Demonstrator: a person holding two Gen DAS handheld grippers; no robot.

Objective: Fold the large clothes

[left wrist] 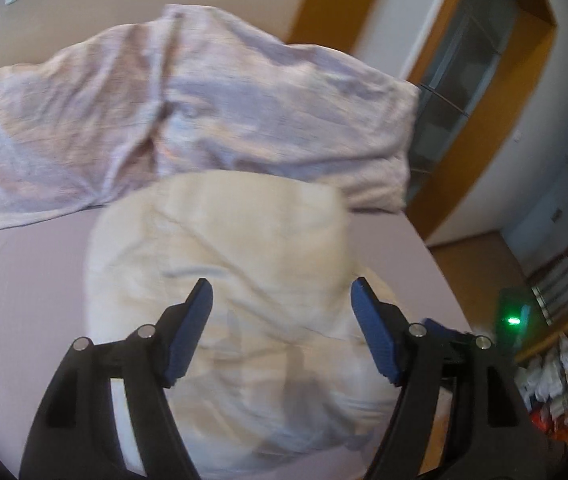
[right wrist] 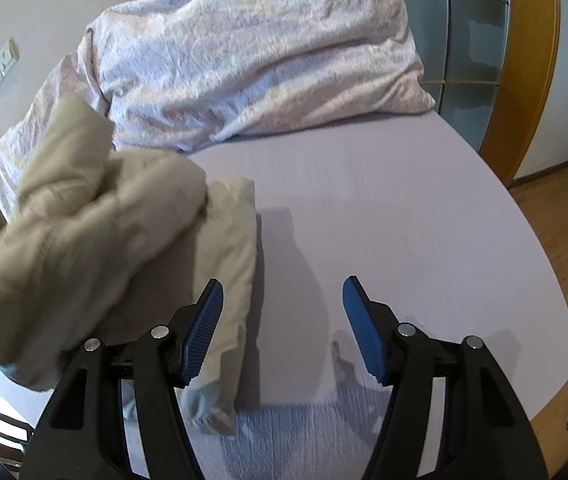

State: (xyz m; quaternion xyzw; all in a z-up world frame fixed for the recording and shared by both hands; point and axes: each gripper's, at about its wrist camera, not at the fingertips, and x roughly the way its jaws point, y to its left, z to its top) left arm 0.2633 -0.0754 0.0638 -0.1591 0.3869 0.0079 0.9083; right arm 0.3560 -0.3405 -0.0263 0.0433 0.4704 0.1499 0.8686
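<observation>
A cream garment (left wrist: 244,240) lies bunched on the lilac bed sheet (left wrist: 24,280), blurred in the left wrist view. My left gripper (left wrist: 282,284) hangs just above it, open, its blue pads (left wrist: 188,336) apart and pressing on nothing. In the right wrist view the same garment (right wrist: 96,220) is heaped at the left, one part raised and folded over a flatter part. My right gripper (right wrist: 282,280) is open over bare sheet (right wrist: 383,200), and its left finger overlaps the garment's right edge in the picture. Nothing is held between its pads.
A crumpled pink-white duvet (right wrist: 264,60) is piled along the far side of the bed, against the wall. The bed's edge curves round at the right, with wooden floor (right wrist: 563,240) beyond. A wood-framed glass door (left wrist: 463,80) stands behind, and clutter (left wrist: 563,380) lies at the right.
</observation>
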